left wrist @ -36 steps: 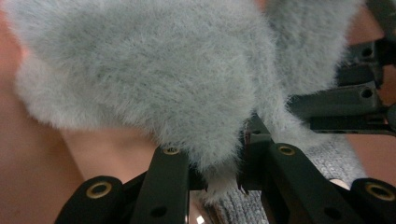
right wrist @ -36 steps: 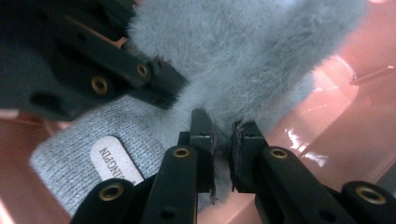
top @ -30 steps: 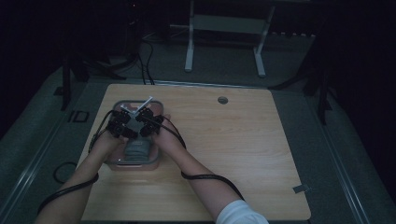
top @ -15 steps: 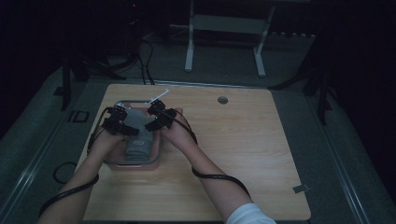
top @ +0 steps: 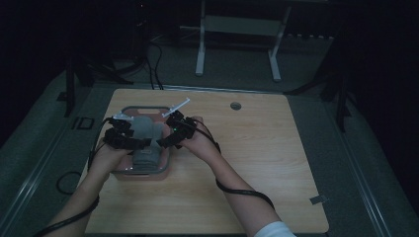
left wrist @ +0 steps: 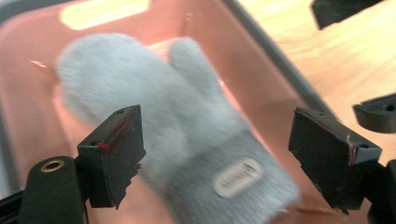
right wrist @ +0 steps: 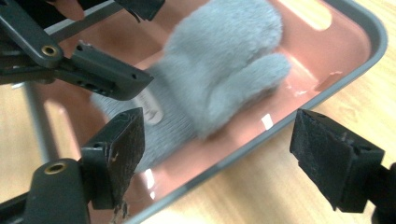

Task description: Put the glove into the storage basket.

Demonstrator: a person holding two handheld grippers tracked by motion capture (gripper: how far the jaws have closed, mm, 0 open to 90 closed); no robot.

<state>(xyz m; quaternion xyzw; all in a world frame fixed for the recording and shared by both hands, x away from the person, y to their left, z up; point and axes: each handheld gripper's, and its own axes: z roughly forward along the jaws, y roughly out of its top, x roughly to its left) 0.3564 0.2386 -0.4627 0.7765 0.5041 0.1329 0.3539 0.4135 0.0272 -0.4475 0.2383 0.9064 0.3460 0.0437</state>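
Fluffy grey fleece mitten [left wrist: 154, 116] w/ ribbed knit cuff and small oval label lies flat in shallow pink plastic tray [left wrist: 28, 102], rounded corners, grey rim, handle slot at far end. Tray sits on left part of light wood-grain table [top: 257, 163]. Mitten thumb points toward tray's right wall; pile looks soft, slightly blurred.

Left gripper [left wrist: 233, 149]: black jaws spread wide, over mitten cuff, nothing pinched. Right gripper [right wrist: 215, 154]: jaws also spread wide, straddling tray's right rim, empty. In high view both grippers hover close together above tray, cables trailing along forearms.
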